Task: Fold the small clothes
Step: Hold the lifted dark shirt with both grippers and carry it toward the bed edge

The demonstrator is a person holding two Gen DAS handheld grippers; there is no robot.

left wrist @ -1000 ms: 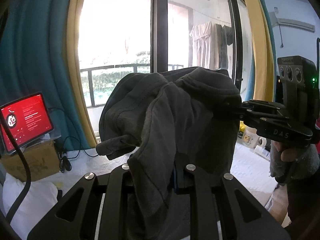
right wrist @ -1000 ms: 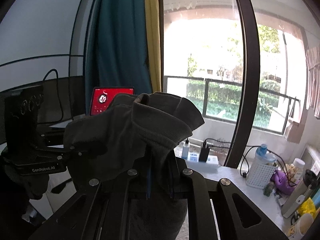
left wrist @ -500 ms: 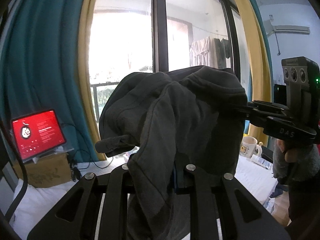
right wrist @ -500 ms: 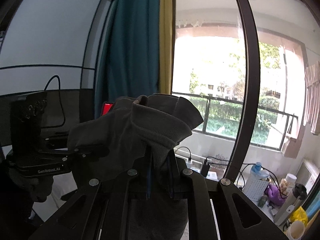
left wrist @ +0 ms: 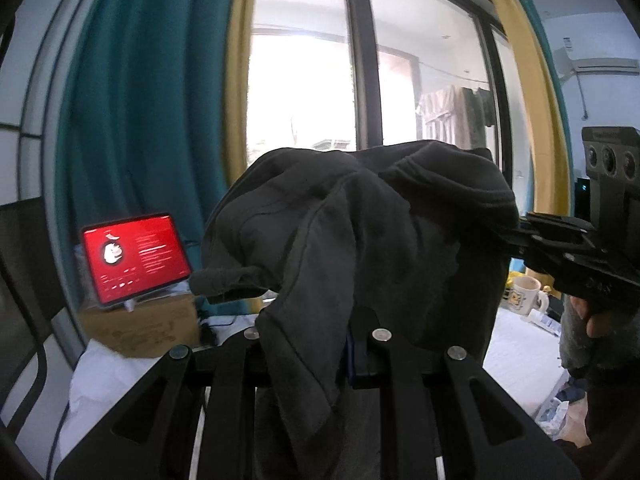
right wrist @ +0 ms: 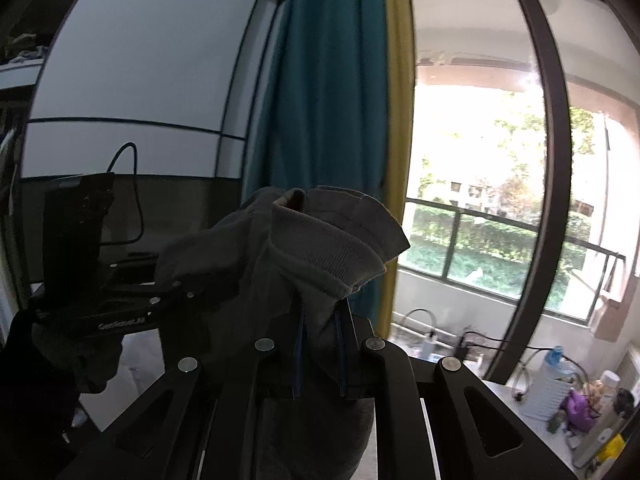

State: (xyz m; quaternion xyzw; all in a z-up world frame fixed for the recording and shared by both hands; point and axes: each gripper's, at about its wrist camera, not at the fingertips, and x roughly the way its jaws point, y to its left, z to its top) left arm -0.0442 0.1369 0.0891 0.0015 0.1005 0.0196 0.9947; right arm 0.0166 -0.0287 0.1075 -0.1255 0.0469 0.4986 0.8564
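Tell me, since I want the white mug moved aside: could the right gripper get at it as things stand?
Probably not yet. The right gripper is shut on the dark garment, which the left gripper also pinches in the air. The white mug stands unblocked beyond, but the right would have to release first.

Dark grey garment (left wrist: 360,240), bunched and drooping in folds, ribbed hem (right wrist: 332,256) uppermost

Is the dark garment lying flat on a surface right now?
No: the dark garment hangs bunched in the air, pinched by the left gripper and right gripper.
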